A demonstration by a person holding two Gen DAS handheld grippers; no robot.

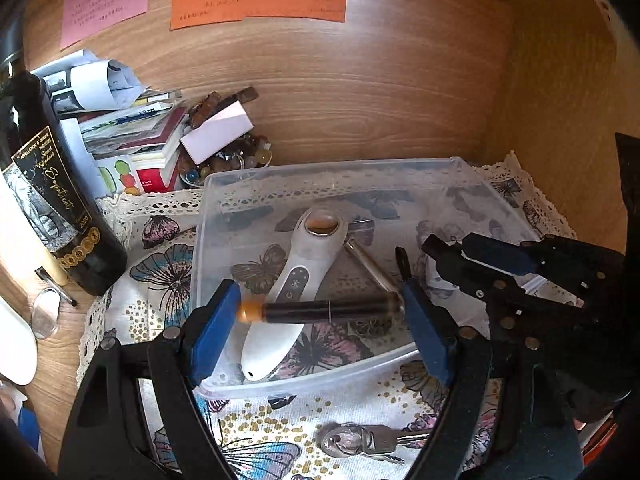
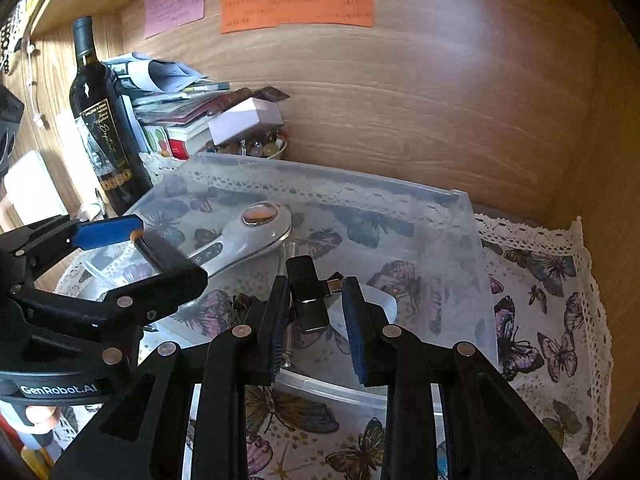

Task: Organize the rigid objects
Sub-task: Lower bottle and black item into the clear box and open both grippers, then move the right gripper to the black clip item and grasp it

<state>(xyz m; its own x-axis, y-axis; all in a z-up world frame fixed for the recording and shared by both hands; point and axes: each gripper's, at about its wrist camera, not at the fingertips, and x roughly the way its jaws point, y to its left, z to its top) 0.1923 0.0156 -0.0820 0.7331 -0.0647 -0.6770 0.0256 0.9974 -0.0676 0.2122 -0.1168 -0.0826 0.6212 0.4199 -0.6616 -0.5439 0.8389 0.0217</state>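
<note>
Left gripper (image 1: 320, 312): my fingers pinch the dark tube (image 1: 332, 311) end to end, crosswise over the clear bin (image 1: 200, 240), so it can drop in flat.
Right gripper (image 2: 316, 312): fingers part-spread around a black adapter (image 2: 310, 296); contact I cannot tell.
Bin contents: white handheld device (image 1: 288, 284), metal rod (image 1: 372, 264).
Outstanding: keys (image 1: 360, 440) on the butterfly cloth (image 1: 160, 272), beside the bin's near edge.

Left gripper (image 1: 320, 312): black linkage arms, 2 blue pads, round silver rivets.
Right gripper (image 2: 316, 320): black frame, blue-edged pads, silver rivets.
Marking: white "GenRobot.AI" on left gripper body.
</note>
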